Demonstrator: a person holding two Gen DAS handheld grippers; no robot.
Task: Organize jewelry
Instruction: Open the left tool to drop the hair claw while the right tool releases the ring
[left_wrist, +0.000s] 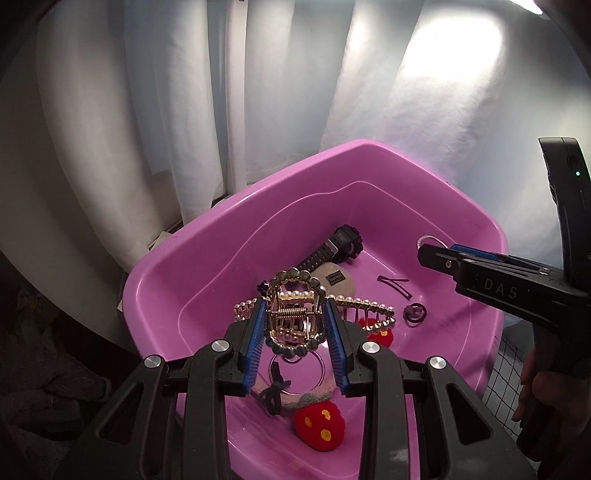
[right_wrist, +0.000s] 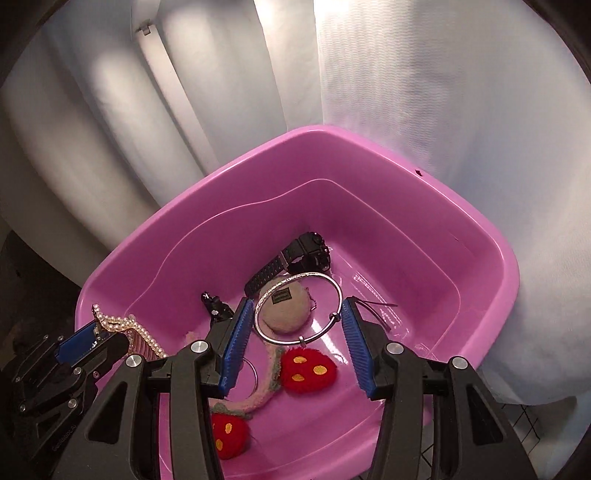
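Observation:
A pink plastic basin (left_wrist: 221, 218) (right_wrist: 184, 206) fills both views. My left gripper (left_wrist: 295, 306) is shut on a gold hair claw clip with pearls (left_wrist: 295, 321), held over the basin's near side. My right gripper (right_wrist: 295, 306) is shut on a silver bangle (right_wrist: 282, 285), its blue pads pressing the ring's two sides above the basin floor. In the left wrist view the right gripper (left_wrist: 439, 251) comes in from the right. In the right wrist view the left gripper (right_wrist: 99, 334) sits at the lower left with the pearl clip (right_wrist: 122, 325).
In the basin lie a black watch (left_wrist: 332, 247) (right_wrist: 295, 254), a beige felt pad (right_wrist: 284, 310), a pearl hair comb (left_wrist: 369, 310), red knitted strawberries (left_wrist: 319, 424) (right_wrist: 306, 369), a black hair tie (left_wrist: 273, 391) and a dark hairpin (left_wrist: 393, 284). White curtains (left_wrist: 258, 92) hang behind.

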